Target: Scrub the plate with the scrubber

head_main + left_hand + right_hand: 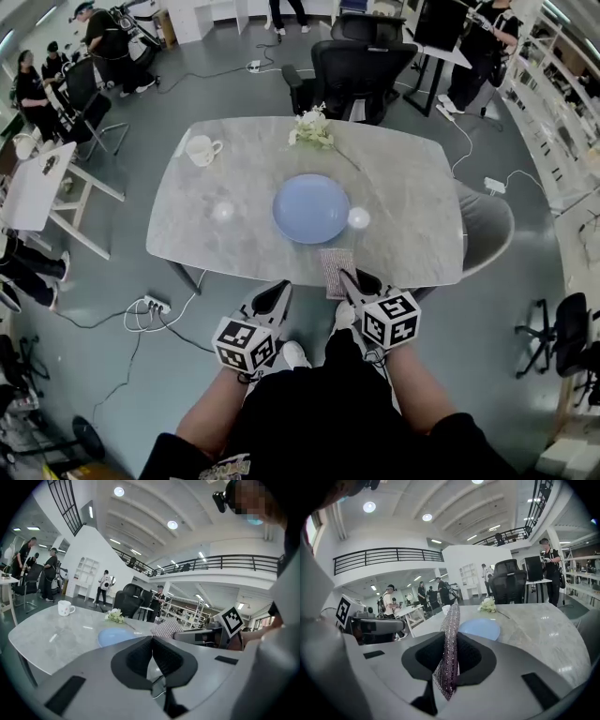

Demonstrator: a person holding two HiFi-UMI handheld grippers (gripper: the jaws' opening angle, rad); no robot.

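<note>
The plate (pixel 311 208) lies flat at the middle of the bench (pixel 412 187), bare and well apart from both tools. The scrubber (pixel 449 620), a thin metallic mesh pad, stands on edge, pinched between the closed jaws of the right tool (pixel 450 651) at the near bench edge. The left tool (pixel 152 654) is closed on nothing, beside the right one.

To do this step well, I judge the right tool should lay the pad's broad face flat onto the plate, not its edge. The left tool could pin the rim, since the plate will likely slide on the smooth stone.

Counted: one plate, one scrubber, two tools, one mug (pixel 201 149) and one spray of flowers (pixel 312 127).
</note>
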